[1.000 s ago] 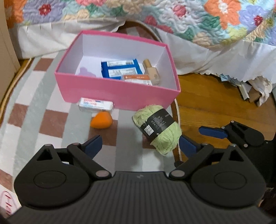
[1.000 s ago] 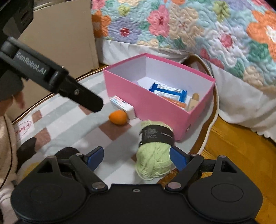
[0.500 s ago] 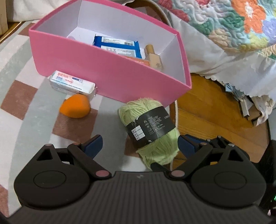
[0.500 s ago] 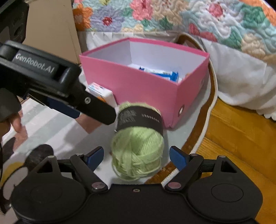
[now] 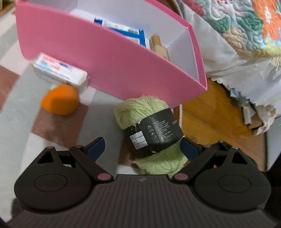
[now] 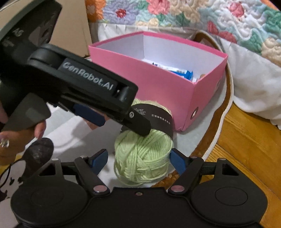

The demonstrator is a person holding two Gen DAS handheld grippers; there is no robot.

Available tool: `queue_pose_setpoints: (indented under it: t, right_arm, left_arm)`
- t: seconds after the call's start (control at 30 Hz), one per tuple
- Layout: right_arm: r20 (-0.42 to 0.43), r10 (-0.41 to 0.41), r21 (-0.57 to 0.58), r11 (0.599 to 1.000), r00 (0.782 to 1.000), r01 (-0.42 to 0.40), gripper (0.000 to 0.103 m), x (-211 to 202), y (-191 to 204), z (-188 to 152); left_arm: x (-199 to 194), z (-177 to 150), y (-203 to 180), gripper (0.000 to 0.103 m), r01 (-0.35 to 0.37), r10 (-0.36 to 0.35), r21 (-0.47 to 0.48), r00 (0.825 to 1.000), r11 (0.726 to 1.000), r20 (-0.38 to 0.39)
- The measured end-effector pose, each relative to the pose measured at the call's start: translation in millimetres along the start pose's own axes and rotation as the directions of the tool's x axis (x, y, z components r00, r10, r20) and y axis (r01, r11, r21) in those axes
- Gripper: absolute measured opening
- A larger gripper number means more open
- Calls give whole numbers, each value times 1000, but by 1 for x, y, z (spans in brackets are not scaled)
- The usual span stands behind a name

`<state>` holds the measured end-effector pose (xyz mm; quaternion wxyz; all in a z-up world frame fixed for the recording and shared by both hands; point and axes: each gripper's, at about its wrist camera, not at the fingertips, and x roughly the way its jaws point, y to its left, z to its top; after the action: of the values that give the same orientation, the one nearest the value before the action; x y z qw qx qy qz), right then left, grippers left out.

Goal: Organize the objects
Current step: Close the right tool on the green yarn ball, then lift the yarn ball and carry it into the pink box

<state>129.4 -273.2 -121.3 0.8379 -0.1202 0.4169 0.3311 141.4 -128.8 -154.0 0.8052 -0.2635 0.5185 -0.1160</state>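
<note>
A green yarn ball (image 6: 142, 157) with a black label lies on the rug in front of the pink box (image 6: 149, 75). My right gripper (image 6: 137, 161) straddles its near end. Its jaws are closing: the right pad touches the wool and a small gap shows at the left pad. My left gripper (image 5: 142, 149) is open around the same yarn ball (image 5: 151, 133), which sits against its right finger. In the right wrist view one left finger (image 6: 140, 125) rests over the label. The pink box (image 5: 114, 57) holds blue packets (image 5: 123, 29) and a beige bottle (image 5: 158, 45).
A white packet (image 5: 59, 70) and an orange sponge (image 5: 59, 100) lie on the checked rug (image 5: 58, 126) by the box's front wall. The wooden floor (image 6: 245, 140) starts at the rug's edge on the right. A quilted bed (image 6: 193, 15) stands behind. A hand (image 6: 17, 138) holds the left gripper.
Both grippers have come down and closed in on the yarn ball, which now lies between both pairs of fingers. The left one rolled, and the right jaws narrowed slightly.
</note>
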Motion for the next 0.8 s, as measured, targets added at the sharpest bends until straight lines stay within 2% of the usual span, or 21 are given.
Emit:
queue_pose_setpoints:
  t: [0.13,0.27,0.33,0.37,0.4,0.43,0.53,0.67,0.8]
  right_arm:
    - [-44,42,67,997,998,-39,83,2,-7,9]
    - [-46,20,129,991,999,-14,82,2,-10,13]
    - [-54,27,155,988,998,-18,80,8,-9,14]
    - [-64,17,156,988,998,-6,76,11,-8,14]
    - [-81,-15,155,987,997,28,70,14,-4,14]
    - [-86,-25,166,985,996,39,68,15,-3,13]
    - [-78,-37,206,977,996,52,61,9,3,14]
    - [-77,-13,262,965,997,33,59,0,14,15]
    - [-54,-20,247,968,998,33,59,-12,40,18]
  left_arm:
    - [4,-2,12,93,58,-57,-65,998,996,8]
    - [7,-1,19,92,95,-95,-67,995,993,14]
    - [10,-2,24,82,130,-129,-75,992,989,11]
    - [12,-2,27,78,151,-151,-90,988,985,1]
    - [13,-3,30,66,176,-178,-102,984,979,-8]
    - [14,-3,32,63,204,-207,-115,978,972,-16]
    - [5,-6,30,59,203,-205,-84,979,976,-10]
    - [-15,-13,20,59,160,-160,-4,987,987,-10]
    - [-44,-22,20,59,137,-137,24,991,990,6]
